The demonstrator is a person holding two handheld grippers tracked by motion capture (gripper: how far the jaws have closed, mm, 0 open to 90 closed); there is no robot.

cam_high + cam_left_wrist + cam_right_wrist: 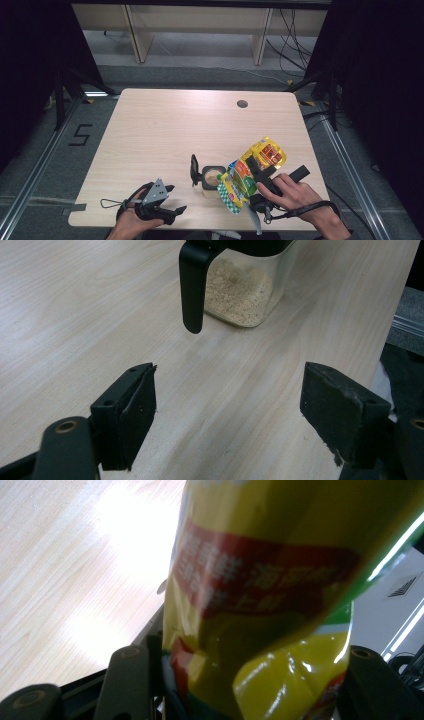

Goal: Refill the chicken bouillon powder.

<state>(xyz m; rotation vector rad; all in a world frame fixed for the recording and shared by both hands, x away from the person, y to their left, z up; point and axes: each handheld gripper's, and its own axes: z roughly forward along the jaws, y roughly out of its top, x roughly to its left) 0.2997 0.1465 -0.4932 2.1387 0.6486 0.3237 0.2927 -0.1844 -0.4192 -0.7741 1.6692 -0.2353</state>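
Setting: dark studio, pale wood counter (165, 135) with a round cable hole at the far side; shelving seen behind.
Landmark: clear jar (212, 178) with black rim and handle, part-filled with pale grains, standing near the counter's near edge.
Task thing: yellow snack bag (250, 172), held tilted just right of the jar, its lower end over the jar's rim; likely being tipped to pour into the jar.
Right gripper: (260, 172) clenched on the bag; fingers (131, 680) pressed on both sides of the bag's body, about half closed because the bag is bulky.
Bag angle: mouth end appears to be turned down toward the jar; whether contents are falling cannot be told.
Left gripper: (172, 210) kept left of the jar, near the counter edge, fingers (130, 415) released and wide apart, nothing between them; likely parked ready to steady the jar by its handle.
High view extra: whole layout, both hands, bag over jar.
Left gripper view extra: jar (240, 290) close up, grain level and hanging black handle seen; bare counter between the open fingers.
Right gripper view extra: bag (260, 605) print in red and yellow, glossy and creased where squeezed.
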